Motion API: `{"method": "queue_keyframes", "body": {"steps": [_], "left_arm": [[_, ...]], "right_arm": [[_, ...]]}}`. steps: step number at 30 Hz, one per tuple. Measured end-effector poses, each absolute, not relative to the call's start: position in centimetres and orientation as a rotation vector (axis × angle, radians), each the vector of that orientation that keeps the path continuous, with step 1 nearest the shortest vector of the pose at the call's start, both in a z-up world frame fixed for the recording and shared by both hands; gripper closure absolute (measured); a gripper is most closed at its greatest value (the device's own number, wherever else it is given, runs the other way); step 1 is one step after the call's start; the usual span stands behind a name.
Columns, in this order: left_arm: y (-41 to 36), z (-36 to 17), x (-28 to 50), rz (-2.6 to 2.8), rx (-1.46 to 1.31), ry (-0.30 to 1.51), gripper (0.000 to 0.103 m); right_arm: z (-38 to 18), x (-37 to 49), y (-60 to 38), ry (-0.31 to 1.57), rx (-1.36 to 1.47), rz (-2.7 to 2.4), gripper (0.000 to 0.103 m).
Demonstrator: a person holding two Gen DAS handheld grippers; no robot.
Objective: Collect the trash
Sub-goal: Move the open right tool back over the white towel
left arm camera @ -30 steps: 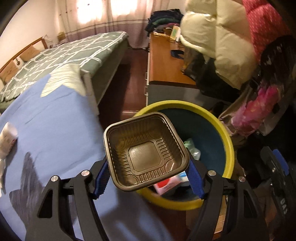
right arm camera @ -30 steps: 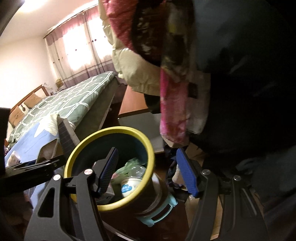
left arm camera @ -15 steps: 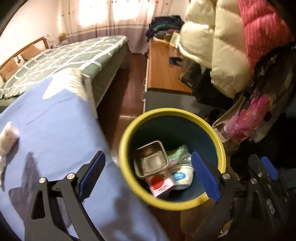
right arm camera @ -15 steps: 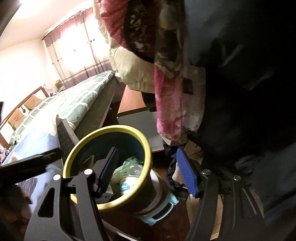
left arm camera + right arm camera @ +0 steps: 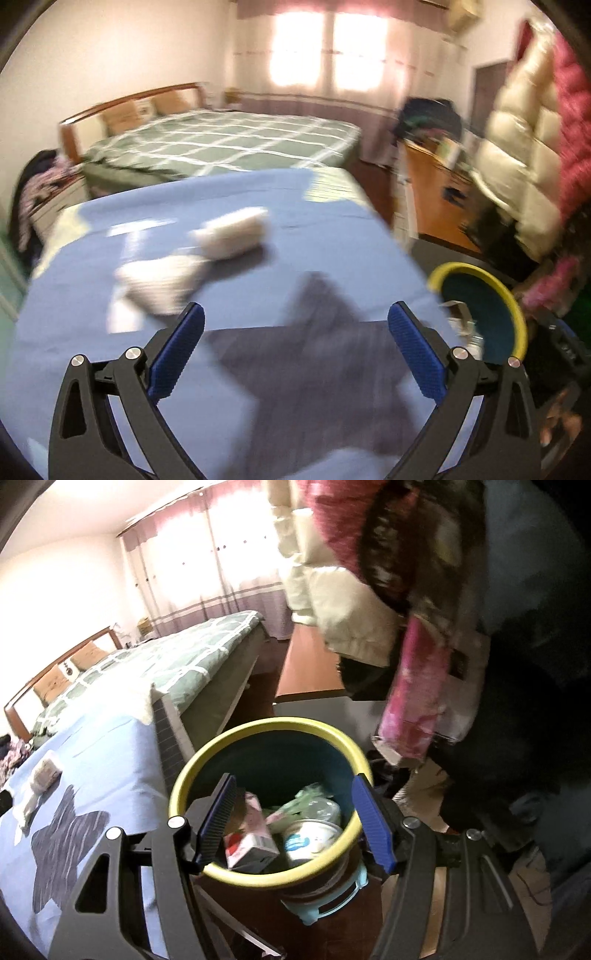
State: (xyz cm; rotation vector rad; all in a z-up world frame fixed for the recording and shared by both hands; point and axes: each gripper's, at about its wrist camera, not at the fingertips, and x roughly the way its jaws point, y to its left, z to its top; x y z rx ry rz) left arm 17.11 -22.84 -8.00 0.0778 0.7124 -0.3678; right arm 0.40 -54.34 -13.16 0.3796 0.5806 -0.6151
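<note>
Left gripper (image 5: 295, 347): seen with nothing between its blue pads; the jaws are opening wide above the blue cloth.
Right gripper (image 5: 295, 823): held partly apart over the mouth of the bin, with no item pressed between its pads.
Blue cloth (image 5: 332, 240): spread over the counter, with a dark grey star shape (image 5: 314, 350) printed near the front edge.
Bin (image 5: 269, 738): a yellow-rimmed, dark teal bucket standing just off the right edge of the counter; in the left view it is seen at the right (image 5: 480, 306).
Bin contents: a red and white carton (image 5: 251, 845), a white tub (image 5: 310, 838) and green wrapping (image 5: 310, 794) are seen lying inside.
Trash on the counter: two crumpled white pieces of paper, blurred, are seen touching, one nearer (image 5: 162, 284) and one farther (image 5: 232, 232), left of the middle of the cloth.
Bed (image 5: 229, 144): covered by a green checked blanket, set beyond the far edge of the counter.
Coats (image 5: 532, 147): cream and pink padded ones are hung at the right.
Window (image 5: 328, 55): brightly lit, behind curtains on the far wall.
</note>
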Motion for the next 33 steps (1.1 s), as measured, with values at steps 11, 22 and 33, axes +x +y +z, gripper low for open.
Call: {"method": "queue_keyframes", "body": {"steps": [11,22,33], "left_arm": [[-4.4,-11.4,20.9,-0.026,-0.041,0.753,0.005],[3.7,-13.7,22.4,0.100,-0.059,0.781,0.005],[5.6,-15.2,23.5,0.105,-0.197,0.847,0.005]], "right_arm": [[-11.8,5.5,-46.6,0.630,0.270,-0.473,0.039],[-10.9,13.4,-36.6,0.703,0.160,-0.223,0.038],[-11.1,22.5,-24.9,0.794,0.077,0.090,0.038]]}}
